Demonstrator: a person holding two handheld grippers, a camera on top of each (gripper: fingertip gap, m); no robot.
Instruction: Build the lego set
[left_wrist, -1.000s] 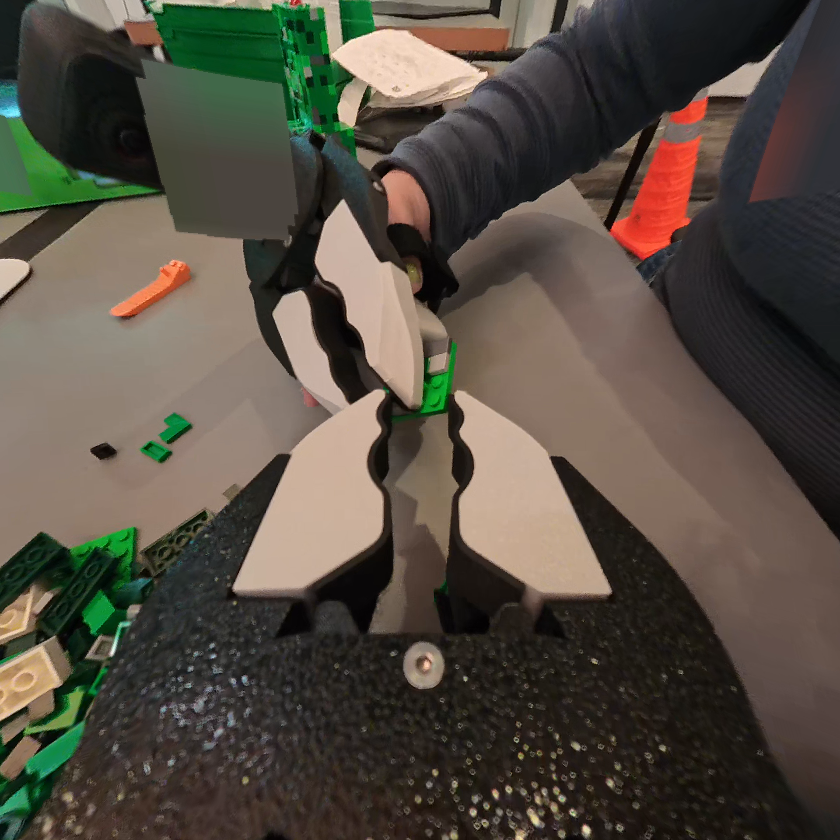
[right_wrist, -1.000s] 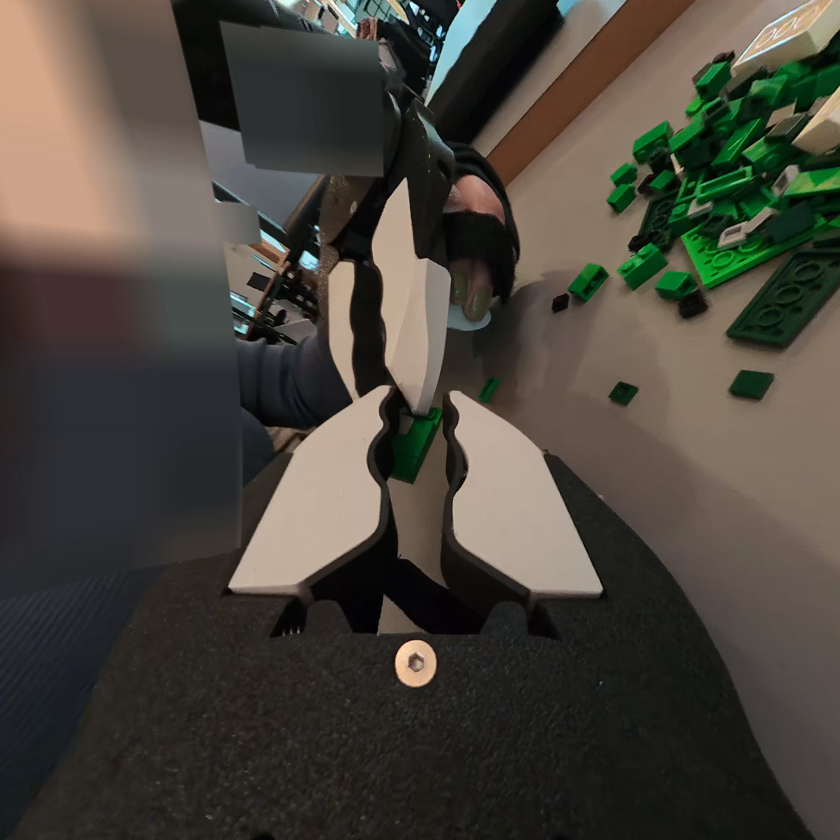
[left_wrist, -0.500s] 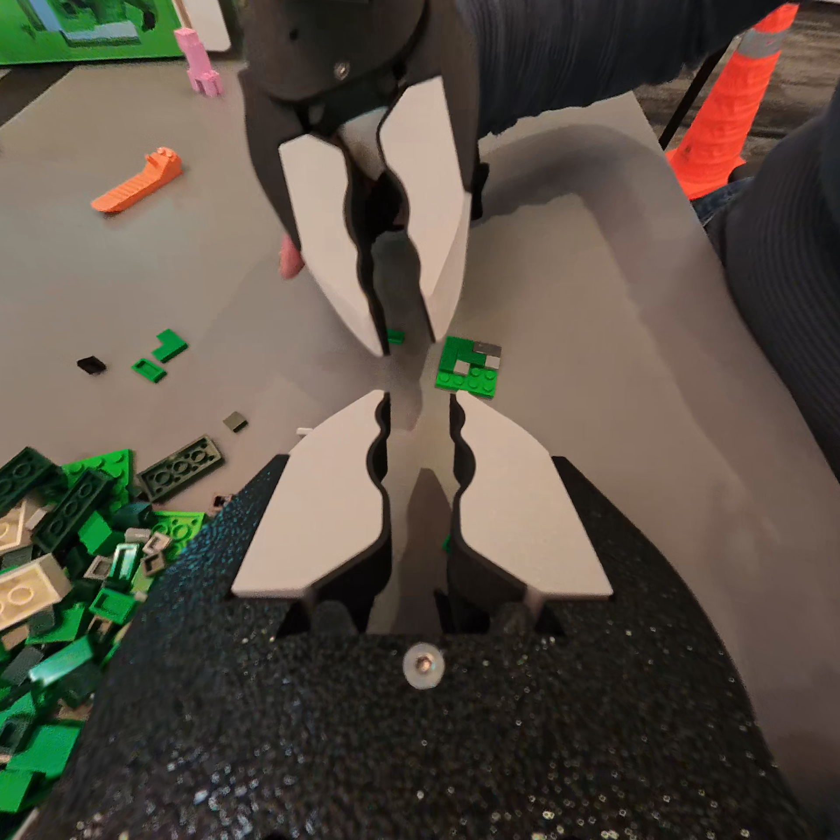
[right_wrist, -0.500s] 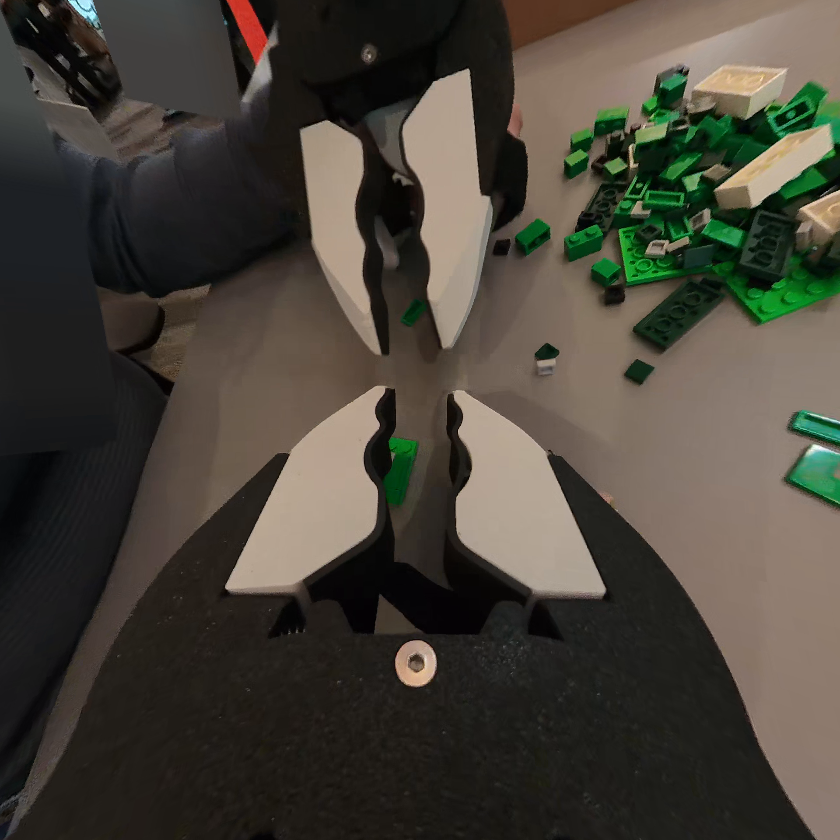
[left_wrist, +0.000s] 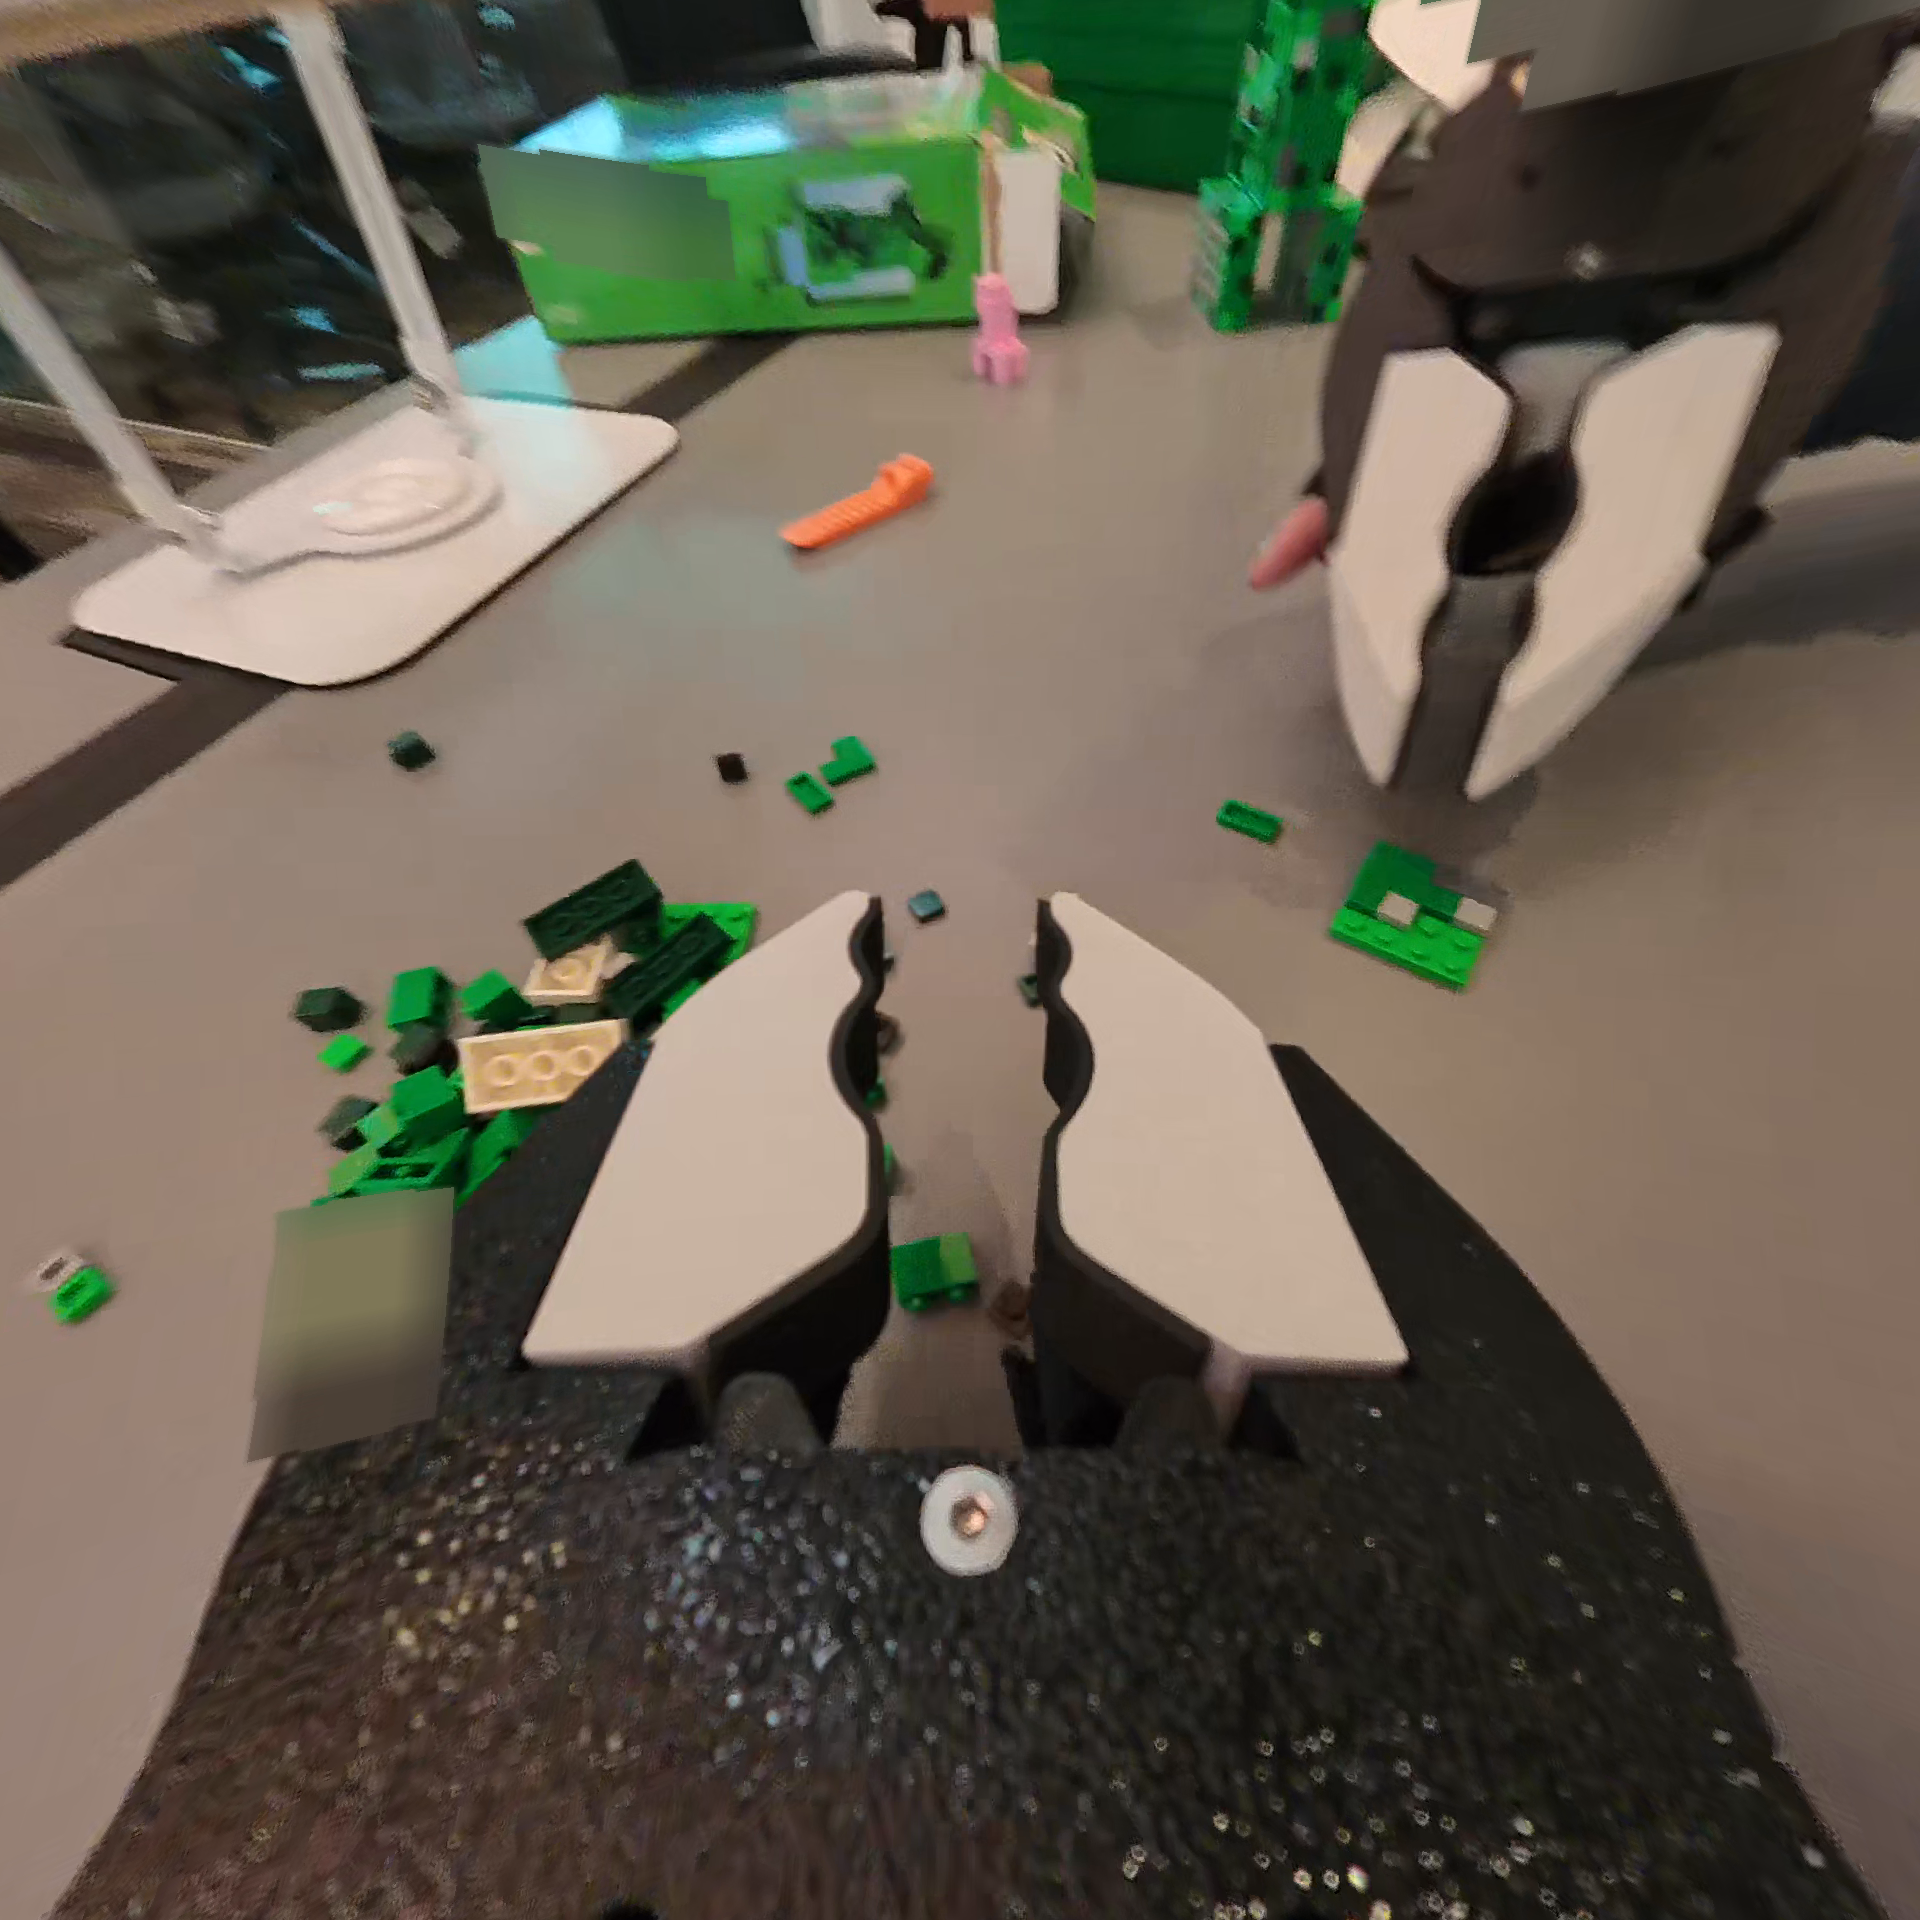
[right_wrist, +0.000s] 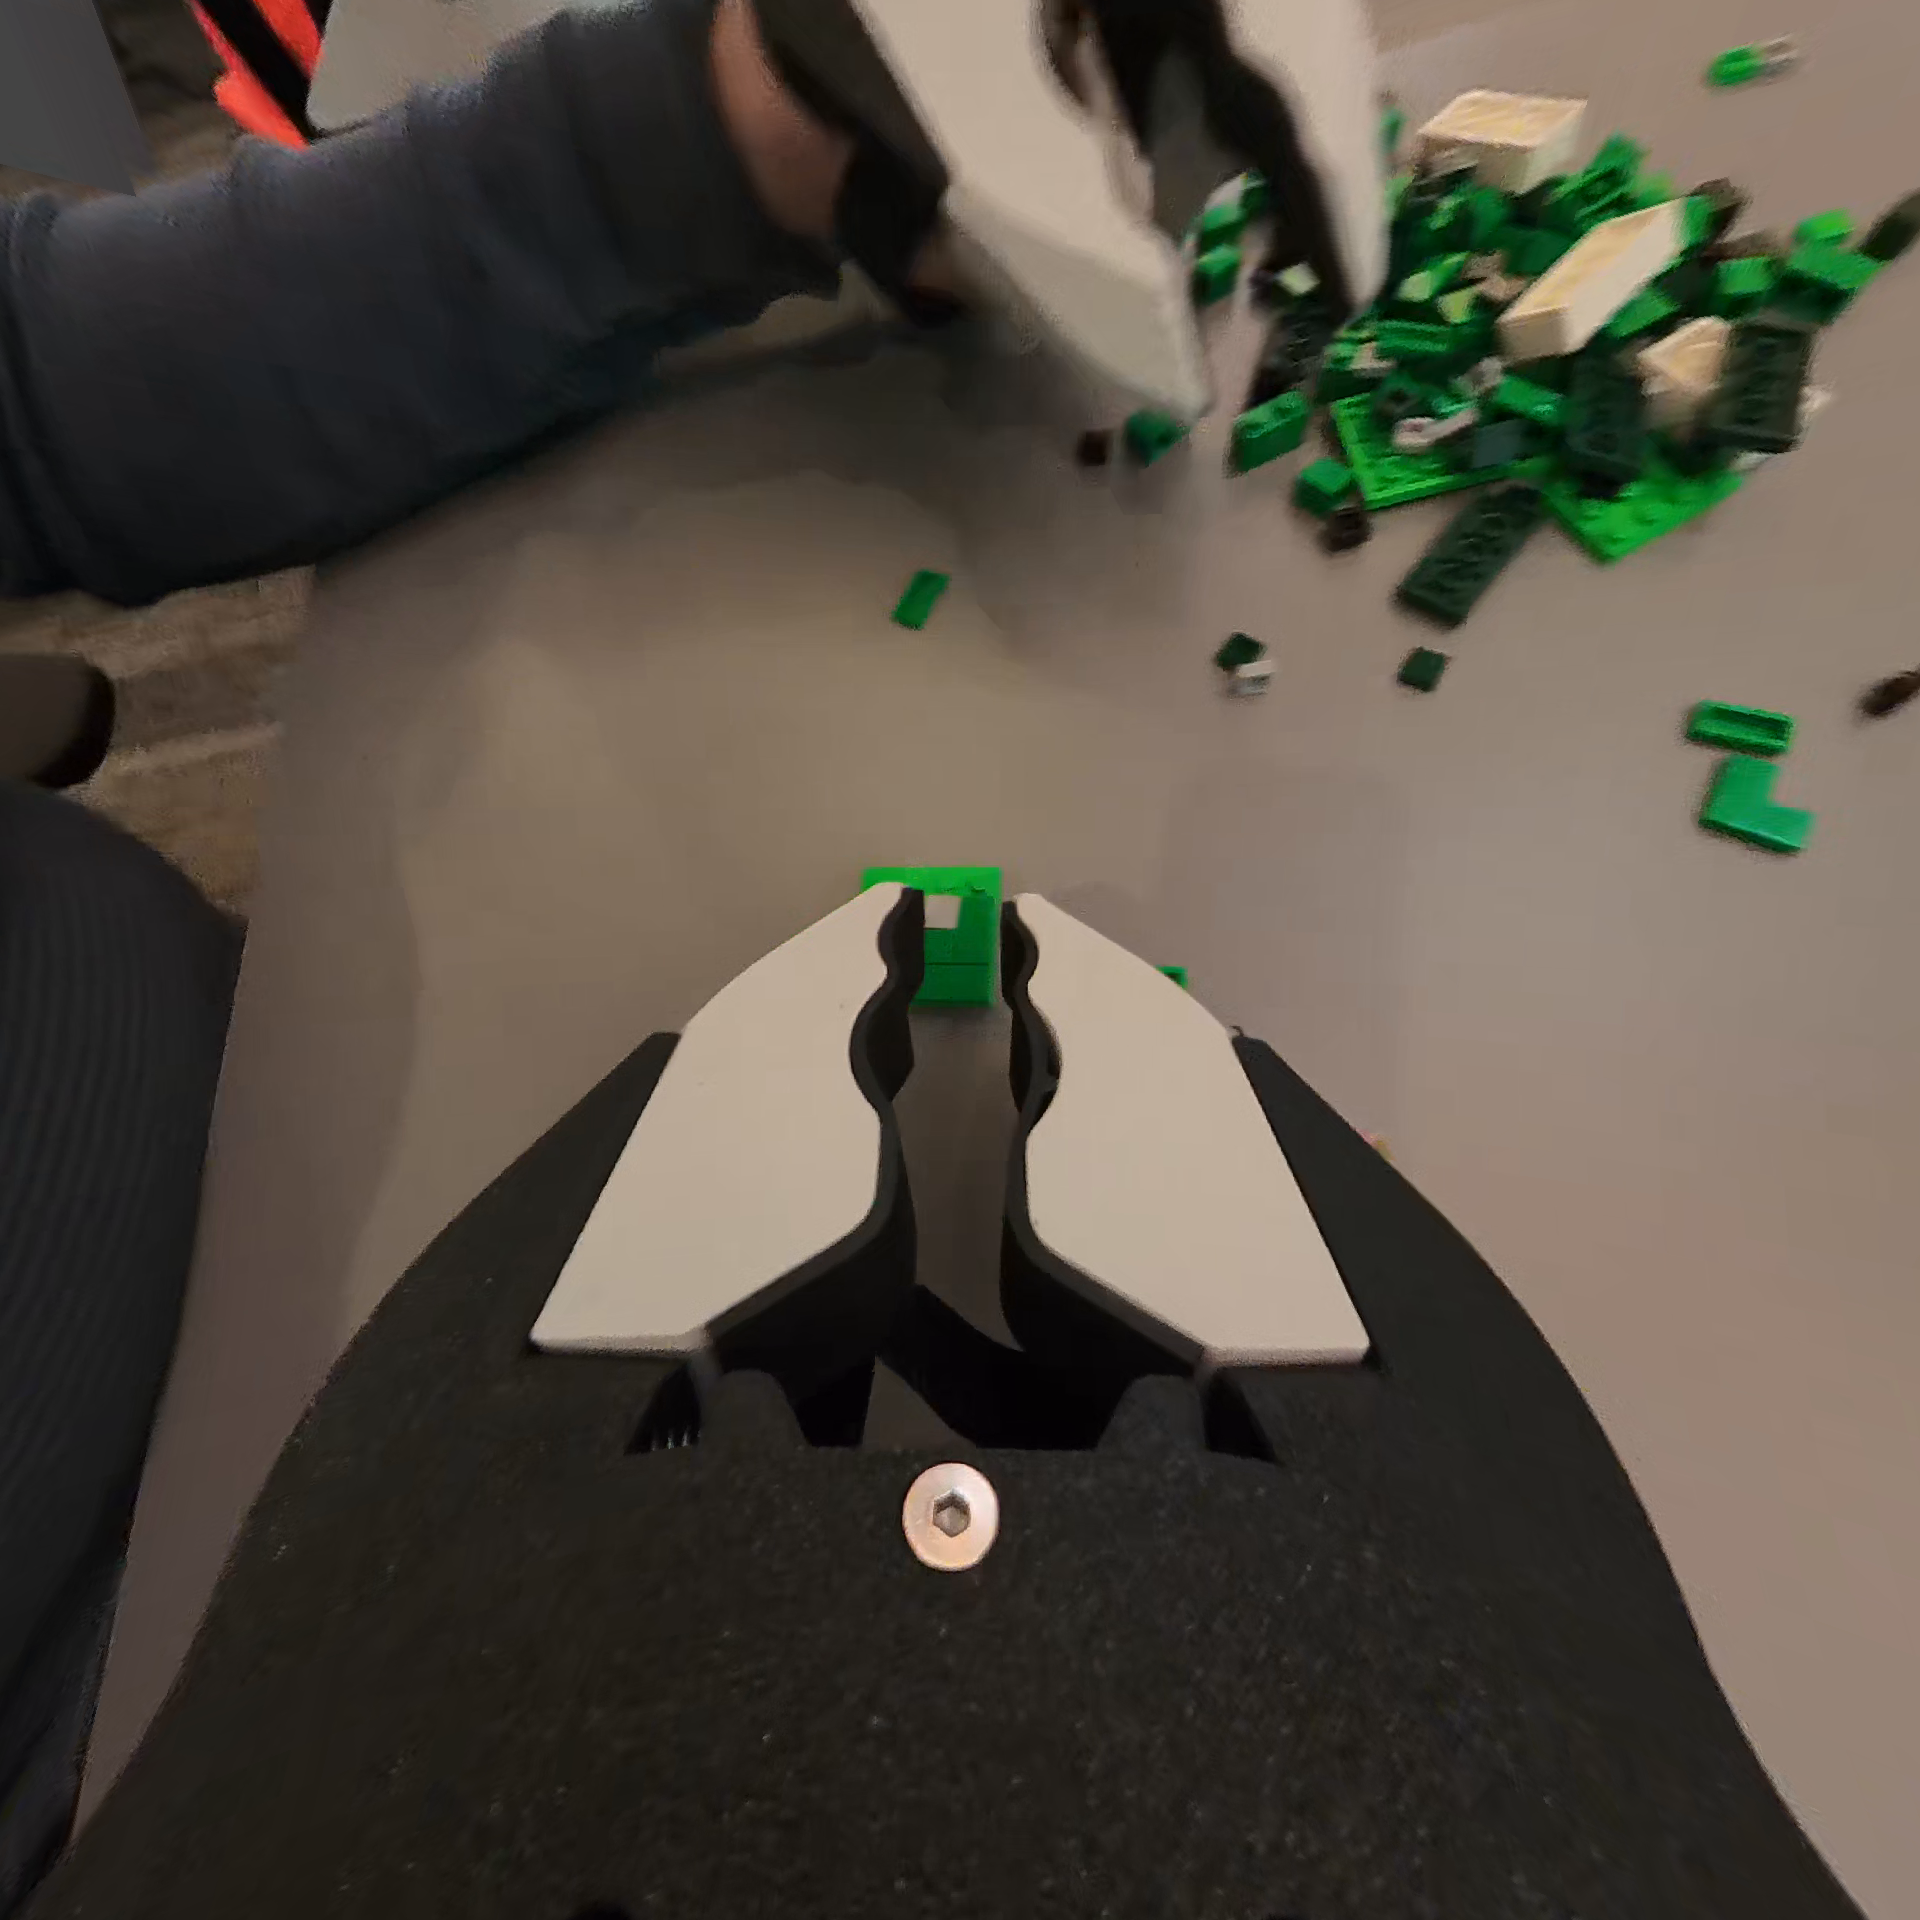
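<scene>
A small green plate assembly with two grey tiles (left_wrist: 1413, 925) lies flat on the grey table (left_wrist: 1143, 644). My right gripper (left_wrist: 1439, 779) hovers just beyond it with its fingers a little apart and nothing between them. In the right wrist view my right gripper (right_wrist: 961, 904) is open and the assembly (right_wrist: 951, 956) shows on the table below the gap between its fingertips. My left gripper (left_wrist: 961, 914) is open and empty, beside the pile of green, dark green and cream bricks (left_wrist: 520, 1039). Its blurred fingers (right_wrist: 1091, 260) show next to the pile (right_wrist: 1558, 364) in the right wrist view.
Loose pieces lie about: a small green plate (left_wrist: 1247, 821), an L-shaped green piece (left_wrist: 847, 758) and an orange brick separator (left_wrist: 857, 504). A white lamp base (left_wrist: 395, 520), a green box (left_wrist: 769, 239), a pink figure (left_wrist: 997, 332) and a green built model (left_wrist: 1278, 229) stand at the back. A dark sleeve (right_wrist: 364, 312) crosses the table's edge. The grippers' ends are close to 12 centimetres from one another. Measured from the fingertips, the small green plate (left_wrist: 1247, 821) is 4 centimetres or so from the right gripper and 11 centimetres from the left.
A second ago both grippers met at the green assembly, held up off the table. It now lies on the table, free of both. My left gripper has swung left to the pile and opened wider.
</scene>
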